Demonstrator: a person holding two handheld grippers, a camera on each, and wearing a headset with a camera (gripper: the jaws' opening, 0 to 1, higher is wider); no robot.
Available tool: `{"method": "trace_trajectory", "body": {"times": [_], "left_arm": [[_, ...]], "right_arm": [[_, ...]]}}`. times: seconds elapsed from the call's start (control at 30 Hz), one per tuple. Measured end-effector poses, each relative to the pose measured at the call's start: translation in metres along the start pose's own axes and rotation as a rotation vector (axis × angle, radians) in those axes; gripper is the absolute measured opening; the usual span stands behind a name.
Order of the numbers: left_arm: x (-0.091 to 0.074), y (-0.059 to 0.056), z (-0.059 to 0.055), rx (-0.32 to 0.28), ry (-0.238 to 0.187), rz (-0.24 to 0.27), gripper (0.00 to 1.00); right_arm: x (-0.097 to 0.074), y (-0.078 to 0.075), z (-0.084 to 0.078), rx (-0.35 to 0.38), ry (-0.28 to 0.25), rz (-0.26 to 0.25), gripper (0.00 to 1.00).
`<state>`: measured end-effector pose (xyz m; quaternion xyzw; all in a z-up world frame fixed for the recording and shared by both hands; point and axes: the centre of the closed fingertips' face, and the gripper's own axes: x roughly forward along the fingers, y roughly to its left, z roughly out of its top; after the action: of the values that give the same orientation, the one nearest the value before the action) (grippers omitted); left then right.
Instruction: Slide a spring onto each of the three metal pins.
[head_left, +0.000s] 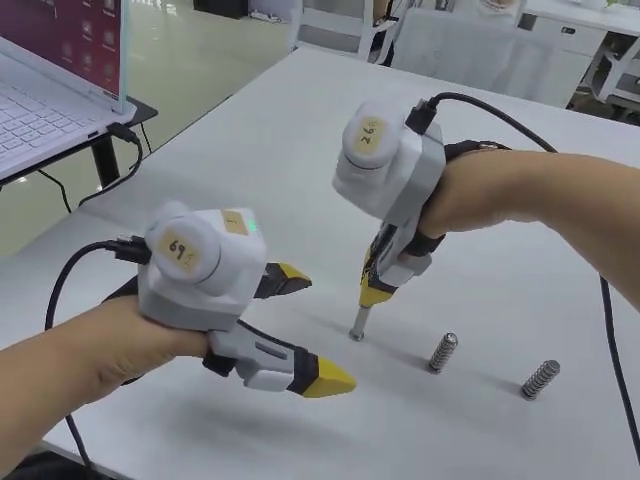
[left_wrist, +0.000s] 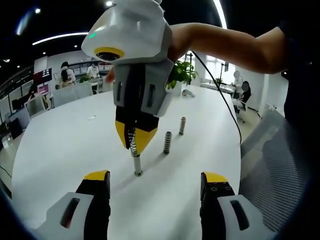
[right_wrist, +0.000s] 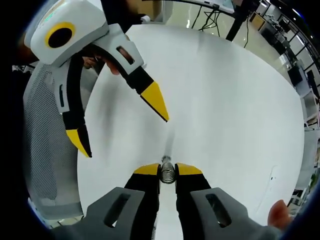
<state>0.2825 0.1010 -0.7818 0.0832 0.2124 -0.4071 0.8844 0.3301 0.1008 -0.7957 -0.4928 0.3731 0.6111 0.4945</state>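
Currently one white table (head_left: 500, 250) carries three upright metal pins. The left gripper (head_left: 325, 328) hovers with jaws spread, empty. The right gripper (head_left: 375, 293) pinches one grey coiled spring (right_wrist: 168, 171) directly over the bare pin (head_left: 358, 325). Two other pins (head_left: 443, 352) (head_left: 540, 379) already wear springs.

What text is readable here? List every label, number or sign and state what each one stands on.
"69": round sticker on the housing of the left gripper.
"26": round sticker on the housing of the right gripper.
Small tan label on the left gripper: too blurred to read.
Laptop screen: rows of text, too small to read.
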Motion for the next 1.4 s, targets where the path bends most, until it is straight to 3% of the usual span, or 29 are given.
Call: {"method": "trace_trajectory", "body": {"times": [0.2,0.93,1.4], "left_arm": [[0.0,-0.001,0.0,0.001,0.0,-0.003,0.69],[0.0,-0.002,0.001,0.002,-0.002,-0.008,0.66],[-0.001,-0.001,0.0,-0.002,0.0,-0.006,0.65]], "right_arm": [[-0.001,-0.005,0.0,0.006,-0.006,-0.006,0.09],[0.004,0.001,-0.004,0.015,-0.011,-0.003,0.09],[0.028,-0.002,-0.011,0.037,-0.008,0.007,0.09]]}}
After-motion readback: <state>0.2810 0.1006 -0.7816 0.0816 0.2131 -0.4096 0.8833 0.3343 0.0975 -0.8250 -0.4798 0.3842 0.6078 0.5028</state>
